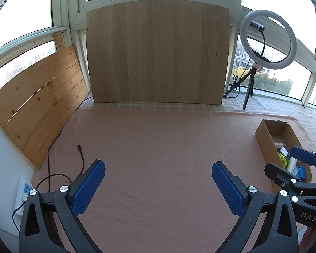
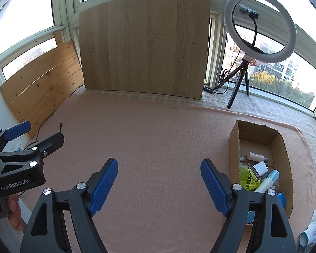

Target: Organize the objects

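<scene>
A brown cardboard box [image 2: 233,145] sits on the pink cloth at the right. In it lie several small items: a yellow-green shuttlecock [image 2: 247,178], a white charger [image 2: 261,167], a pale blue-and-white tube [image 2: 268,180] and a small white bottle [image 2: 256,155]. My right gripper [image 2: 159,180] hovers open over bare cloth, just left of the box, nothing between its blue pads. My left gripper [image 1: 158,184] is open too, over bare cloth. The box [image 1: 263,136] shows at the right edge of the left wrist view, partly hidden by the right gripper's fingers [image 1: 302,155].
A wooden board [image 2: 144,44] leans on the window at the back, pine planks [image 2: 42,82] at the left. A ring light on a tripod [image 2: 260,27] stands back right. A dark cable [image 1: 81,156] and a wall socket [image 1: 23,191] lie left. A white glove [image 2: 312,227] lies front right.
</scene>
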A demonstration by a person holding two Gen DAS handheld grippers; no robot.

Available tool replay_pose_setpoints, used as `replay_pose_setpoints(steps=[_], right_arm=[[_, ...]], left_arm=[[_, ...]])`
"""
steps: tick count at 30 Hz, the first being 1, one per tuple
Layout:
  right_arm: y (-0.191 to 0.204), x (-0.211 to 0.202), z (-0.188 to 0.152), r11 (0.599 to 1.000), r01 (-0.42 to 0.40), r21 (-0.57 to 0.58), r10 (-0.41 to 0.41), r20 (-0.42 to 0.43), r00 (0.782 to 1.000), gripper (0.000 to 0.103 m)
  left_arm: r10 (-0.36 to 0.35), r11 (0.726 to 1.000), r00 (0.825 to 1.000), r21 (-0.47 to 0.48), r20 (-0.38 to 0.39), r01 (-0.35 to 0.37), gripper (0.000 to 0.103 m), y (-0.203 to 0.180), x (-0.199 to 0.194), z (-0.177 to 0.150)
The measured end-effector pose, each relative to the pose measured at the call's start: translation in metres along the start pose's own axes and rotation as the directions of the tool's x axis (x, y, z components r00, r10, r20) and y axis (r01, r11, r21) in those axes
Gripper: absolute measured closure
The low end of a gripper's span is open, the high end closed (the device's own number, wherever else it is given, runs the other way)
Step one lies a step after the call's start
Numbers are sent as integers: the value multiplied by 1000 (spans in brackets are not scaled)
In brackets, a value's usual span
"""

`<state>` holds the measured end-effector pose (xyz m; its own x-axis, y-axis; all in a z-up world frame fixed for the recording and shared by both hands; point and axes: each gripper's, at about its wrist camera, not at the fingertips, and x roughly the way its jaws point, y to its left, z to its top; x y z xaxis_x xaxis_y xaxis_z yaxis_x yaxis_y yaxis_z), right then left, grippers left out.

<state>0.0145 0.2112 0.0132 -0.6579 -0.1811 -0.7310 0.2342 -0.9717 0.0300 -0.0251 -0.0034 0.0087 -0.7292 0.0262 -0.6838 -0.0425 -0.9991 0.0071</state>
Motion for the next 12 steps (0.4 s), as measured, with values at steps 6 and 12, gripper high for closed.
replay_pose_setpoints(steps=[6,12], right_arm=[[-1,1,0,1000,-1,0,1,-2,1000,26],[-3,2,-4,1000,0,5,0,-4,1000,26]], left_arm=[[-33,999,999,0,12,33,0,0,0,-3],[-31,999,999,11,23,31,0,-3,-1,-4]])
